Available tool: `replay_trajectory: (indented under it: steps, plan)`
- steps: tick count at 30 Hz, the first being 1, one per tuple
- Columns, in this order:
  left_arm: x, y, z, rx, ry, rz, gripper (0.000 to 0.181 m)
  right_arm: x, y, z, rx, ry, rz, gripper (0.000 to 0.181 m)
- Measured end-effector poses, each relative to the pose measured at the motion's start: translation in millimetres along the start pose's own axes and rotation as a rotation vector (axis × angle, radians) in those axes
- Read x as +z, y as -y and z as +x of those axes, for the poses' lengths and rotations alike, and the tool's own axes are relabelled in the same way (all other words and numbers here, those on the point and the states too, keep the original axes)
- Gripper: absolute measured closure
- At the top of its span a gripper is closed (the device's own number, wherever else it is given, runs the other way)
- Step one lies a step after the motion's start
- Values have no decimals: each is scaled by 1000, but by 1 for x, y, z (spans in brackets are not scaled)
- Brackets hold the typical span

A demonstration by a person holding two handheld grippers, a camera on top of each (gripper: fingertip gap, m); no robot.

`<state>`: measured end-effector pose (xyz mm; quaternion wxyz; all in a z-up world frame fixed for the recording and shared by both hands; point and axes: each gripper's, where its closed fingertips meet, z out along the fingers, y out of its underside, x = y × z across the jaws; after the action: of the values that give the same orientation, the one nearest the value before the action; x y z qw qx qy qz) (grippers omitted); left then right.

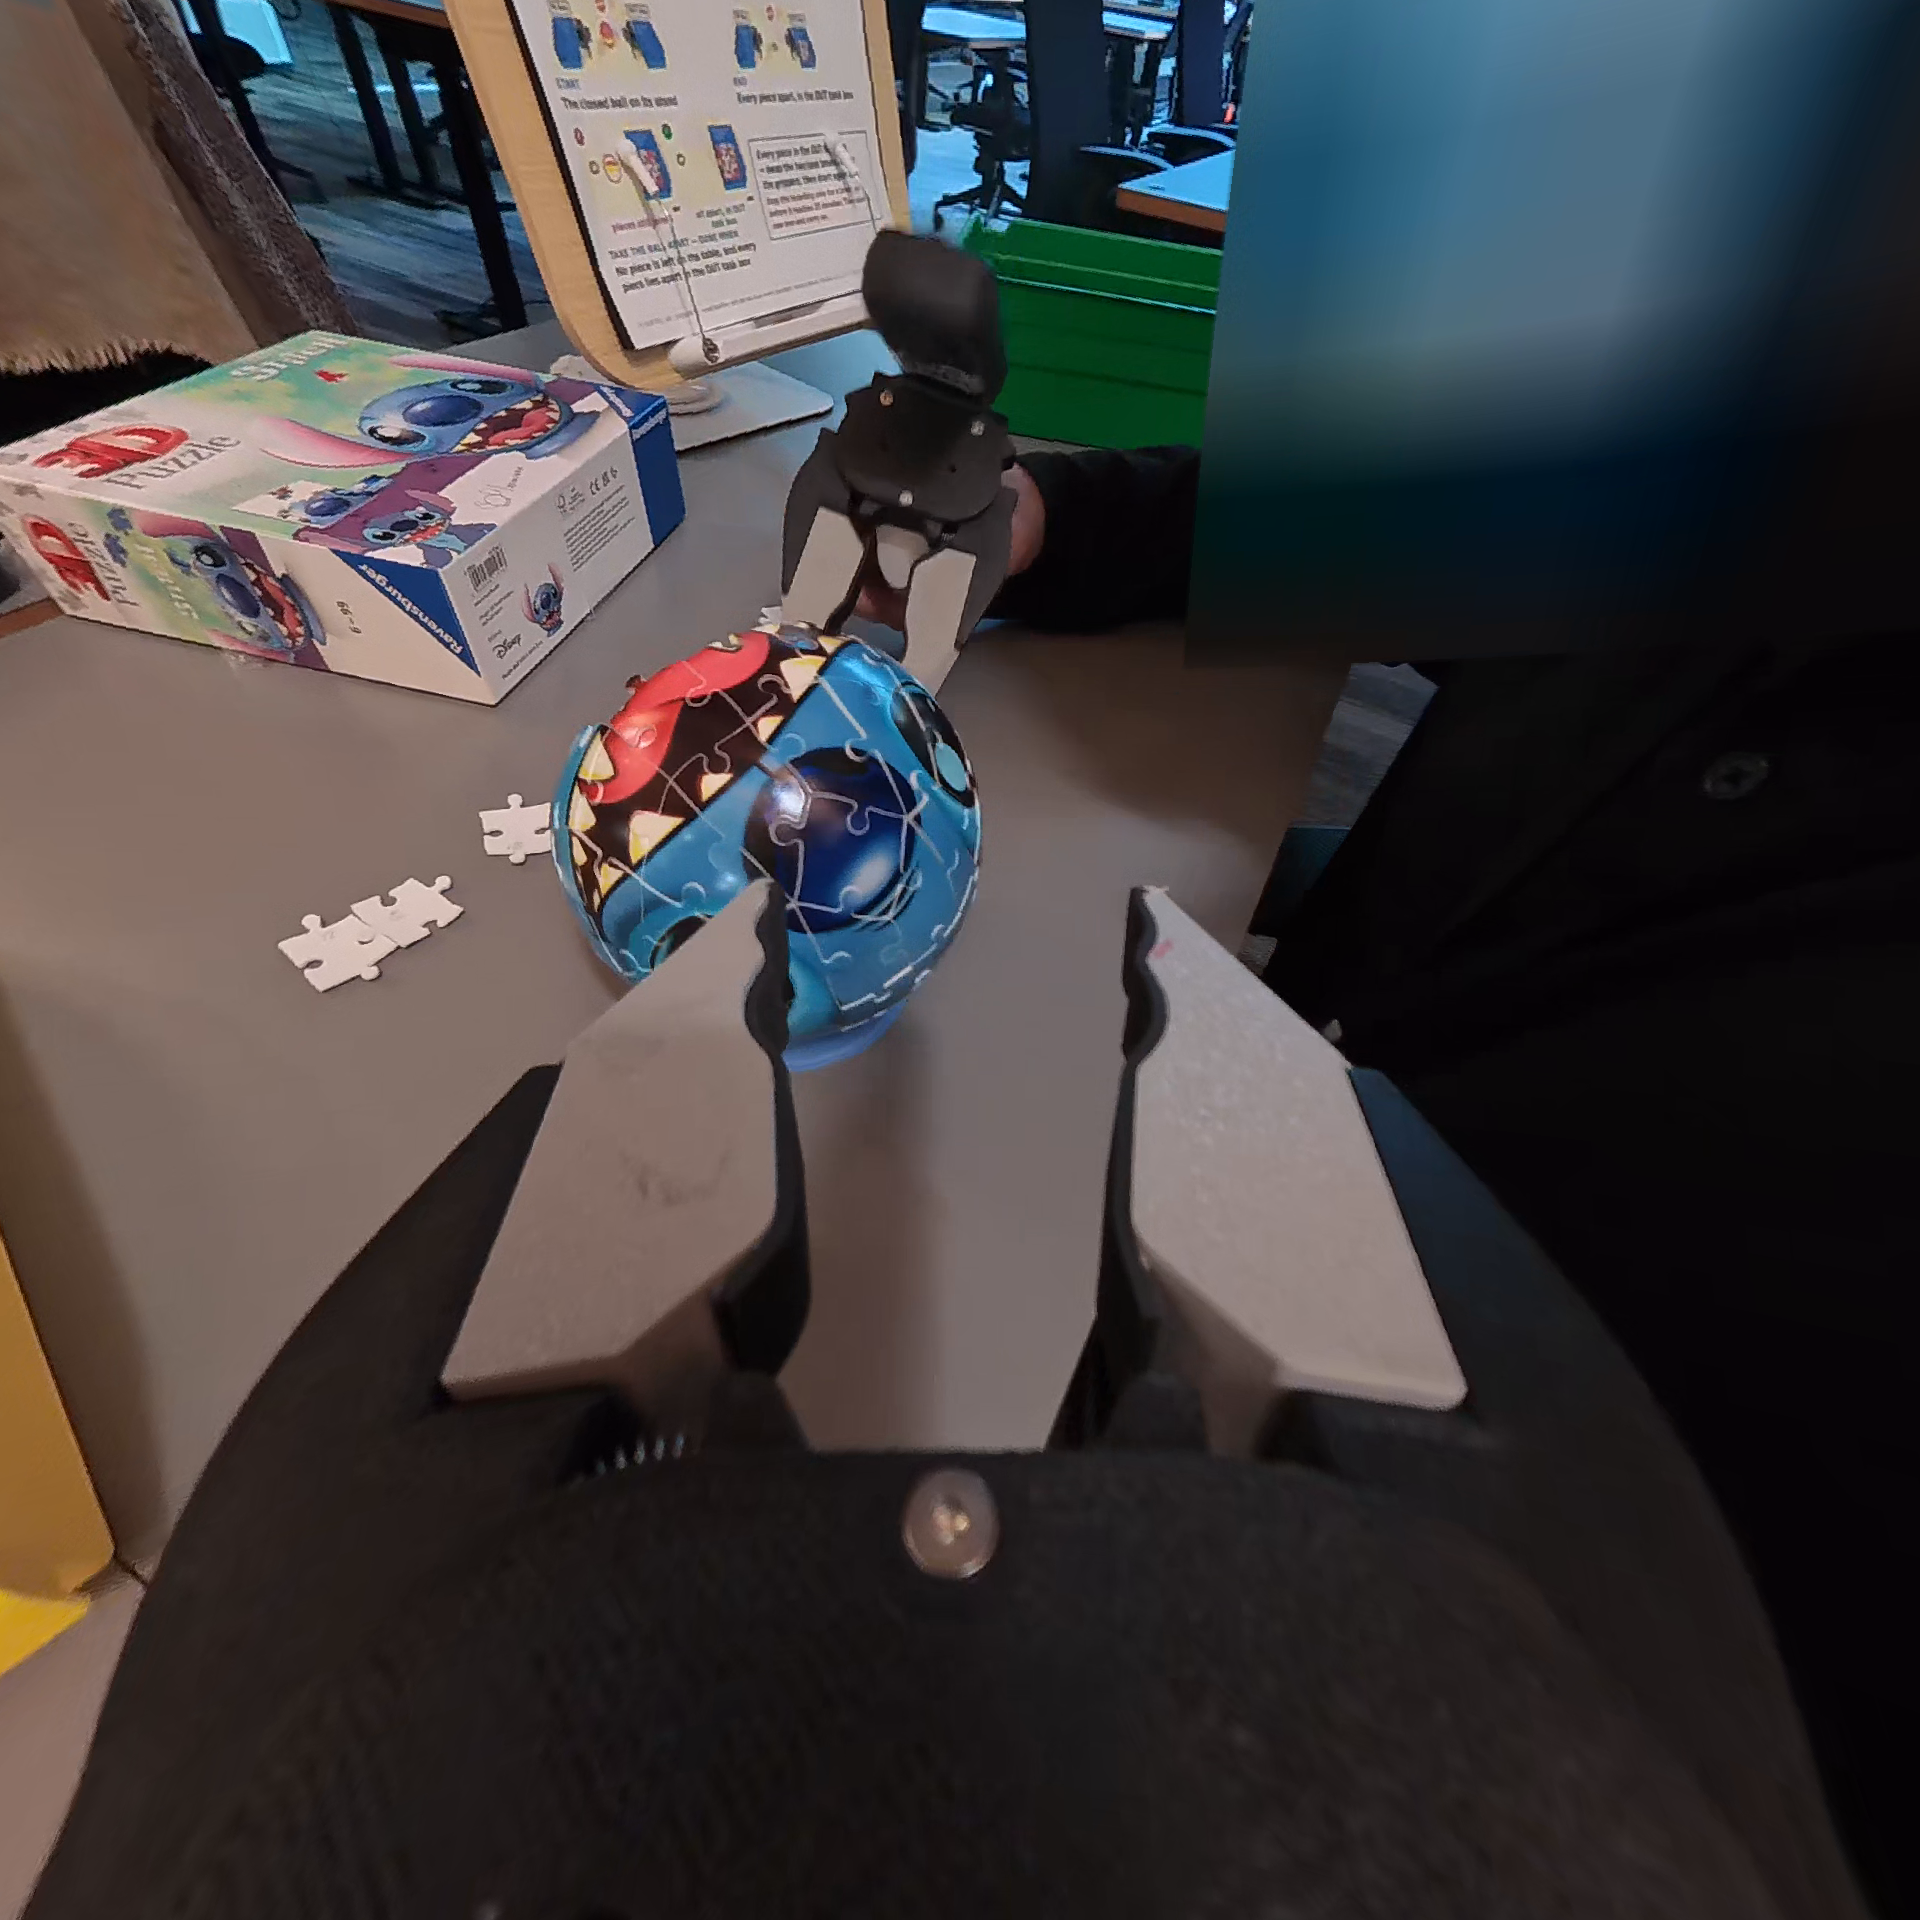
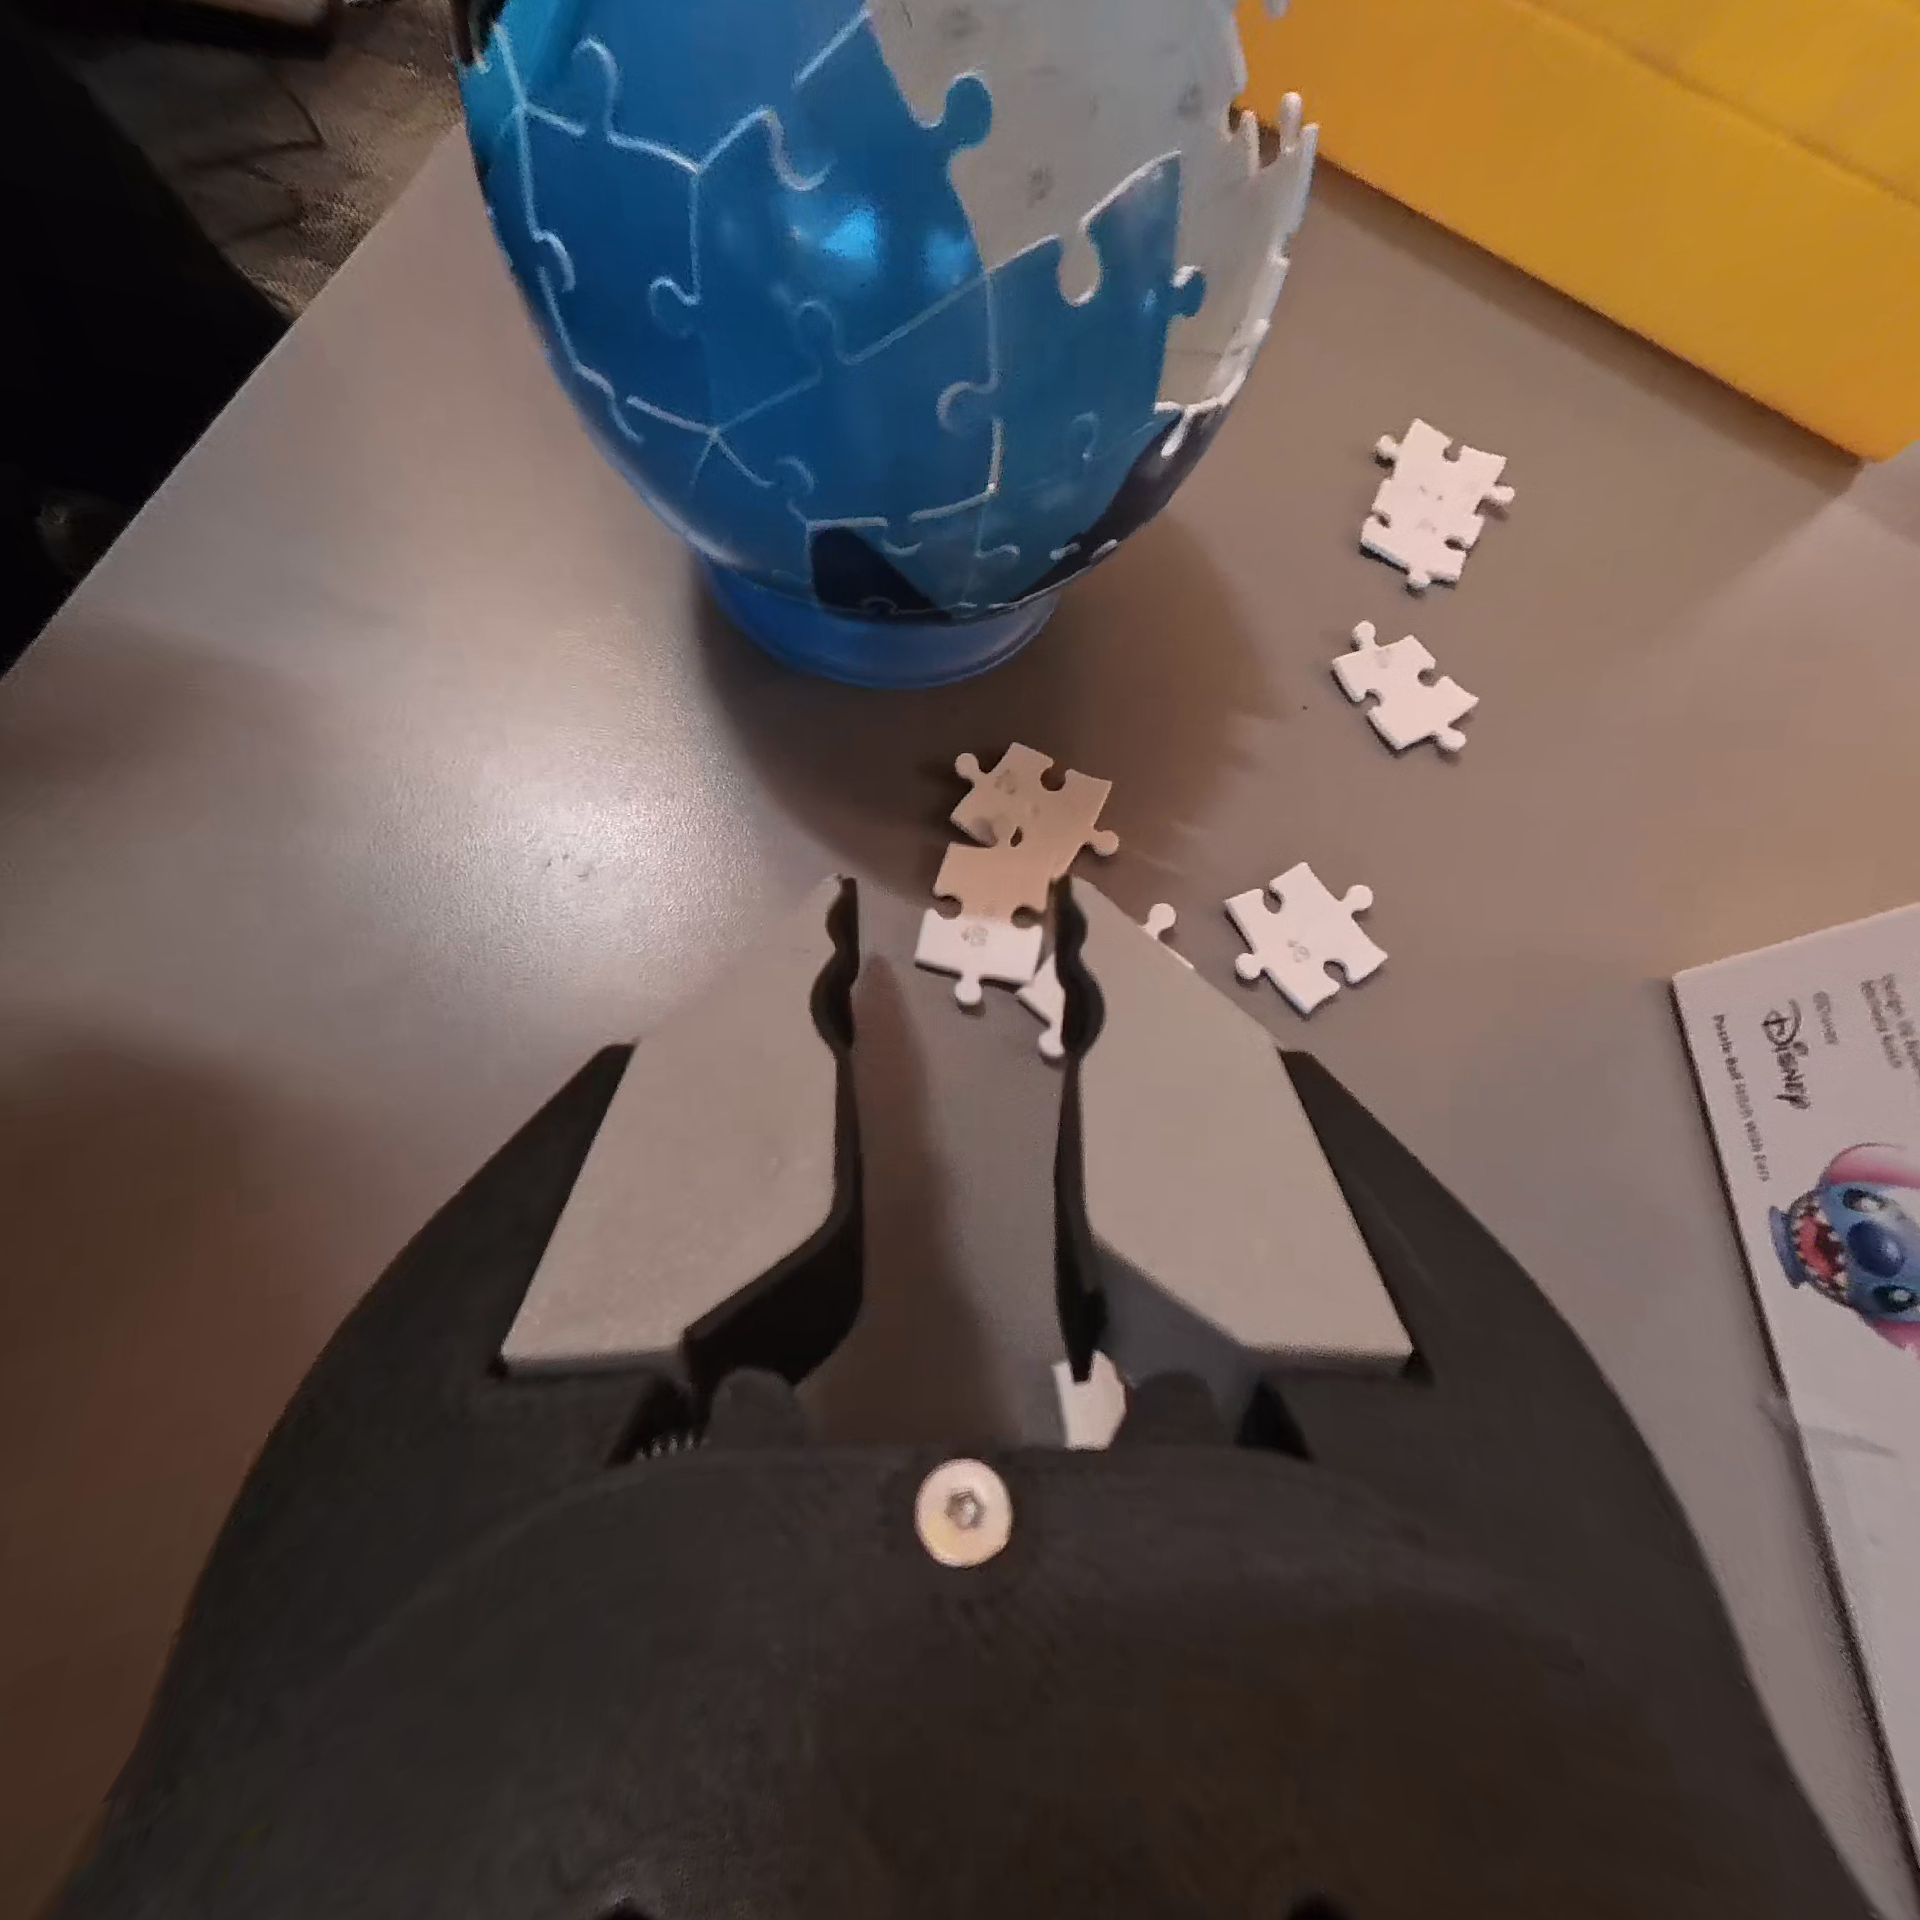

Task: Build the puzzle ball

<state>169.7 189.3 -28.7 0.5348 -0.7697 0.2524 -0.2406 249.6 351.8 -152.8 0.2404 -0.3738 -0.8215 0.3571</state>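
Observation:
The puzzle ball point(image 1: 769, 831) is mostly blue with a red mouth and stands on a blue stand point(image 2: 883, 634) on the grey table. In the right wrist view the ball point(image 2: 831, 312) has a gap at its upper right, edged with jagged white piece backs. Several loose white pieces point(image 2: 1023, 831) lie face down in front of it. My right gripper point(image 2: 956, 904) is open and empty, with its tips just over these pieces. It also shows in the left wrist view point(image 1: 883, 623), behind the ball. My left gripper point(image 1: 951, 914) is open and empty, close to the ball's near side.
The puzzle box point(image 1: 343, 509) lies at the back left. An instruction board point(image 1: 707, 156) and a green crate point(image 1: 1101, 332) stand behind. More white pieces point(image 1: 369, 930) lie left of the ball. A yellow bin point(image 2: 1610, 208) and a leaflet point(image 2: 1829, 1195) are nearby. The left gripper's tips are roughly 25 cm from the right gripper's.

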Motion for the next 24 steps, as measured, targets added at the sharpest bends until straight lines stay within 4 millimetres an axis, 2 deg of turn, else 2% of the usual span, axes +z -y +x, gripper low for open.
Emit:
replay_trajectory:
  steps: [3,6,8,10,14,16,17,20,24]
  plan:
    - [-2,0,3,-4,8,8,119,10,-13,5,2,-49,-80,148]
    - [-1,2,7,-3,5,9,120,12,-11,2,13,-34,-75,166]
    - [1,5,9,-2,6,9,120,12,-10,2,11,-40,-79,167]
    - [3,11,9,2,9,16,120,8,-8,2,-20,-62,-72,181]
    - [11,35,13,8,-5,56,124,-5,0,8,-9,-108,-16,181]
    - [15,38,19,20,-28,50,123,-9,3,10,15,-112,15,180]
    - [16,37,19,27,-26,44,123,-9,4,11,33,-118,25,168]
    - [16,33,21,23,-27,44,123,-1,-3,8,98,-99,-12,147]
    - [15,30,24,-2,-28,61,124,11,-11,13,96,-141,-68,148]
